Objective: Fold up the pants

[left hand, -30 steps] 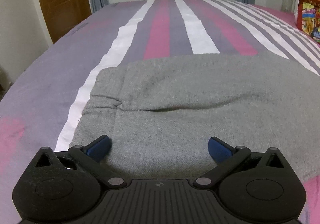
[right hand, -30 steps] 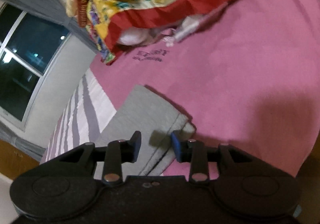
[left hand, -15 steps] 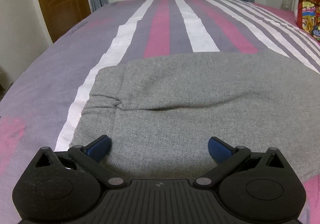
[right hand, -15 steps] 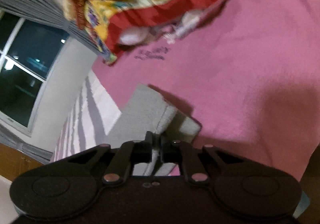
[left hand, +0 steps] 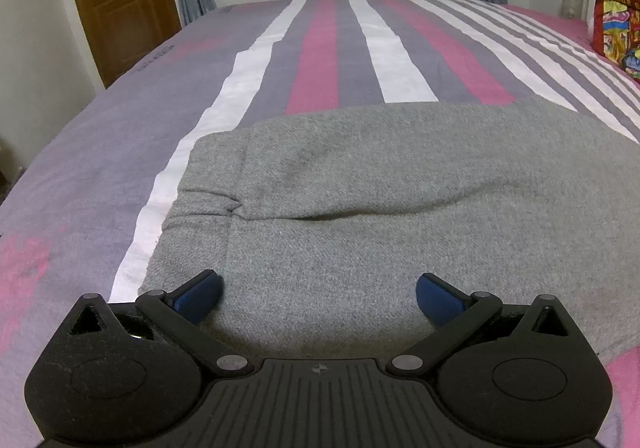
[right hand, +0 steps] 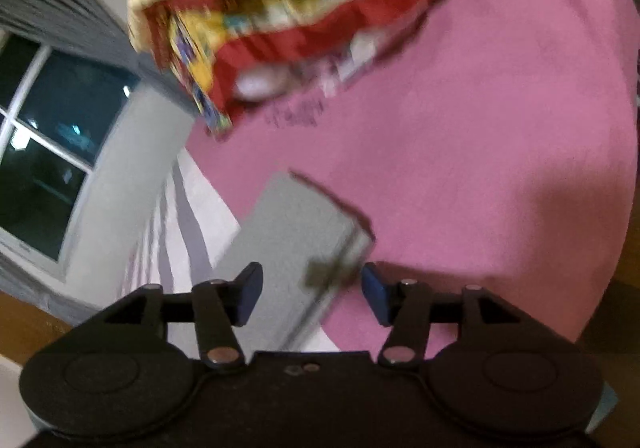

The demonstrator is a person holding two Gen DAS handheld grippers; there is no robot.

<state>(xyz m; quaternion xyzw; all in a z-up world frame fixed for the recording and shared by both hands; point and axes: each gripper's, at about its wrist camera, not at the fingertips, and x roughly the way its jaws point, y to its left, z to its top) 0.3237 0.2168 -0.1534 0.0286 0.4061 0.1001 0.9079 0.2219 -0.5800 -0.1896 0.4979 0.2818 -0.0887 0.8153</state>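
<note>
Both jaws are gaping, holding nothing: our left gripper [left hand: 318,294] and right gripper [right hand: 310,294] are hovering over the grey pants [left hand: 380,184] lying on the bed [left hand: 328,48] (soft, limp knit, we judge), best pinched at hem corners.

We see the left wrist view sharp and evenly lit, with soft shadows under the grey knitted pants [left hand: 380,184] and fisheye bending of the striped purple, pink and white bedsheet [left hand: 336,48]. The right wrist view is dimmer and motion-blurred, especially the red and yellow printed blanket [right hand: 288,20]; its dark window [right hand: 48,152] gives no light.
</note>
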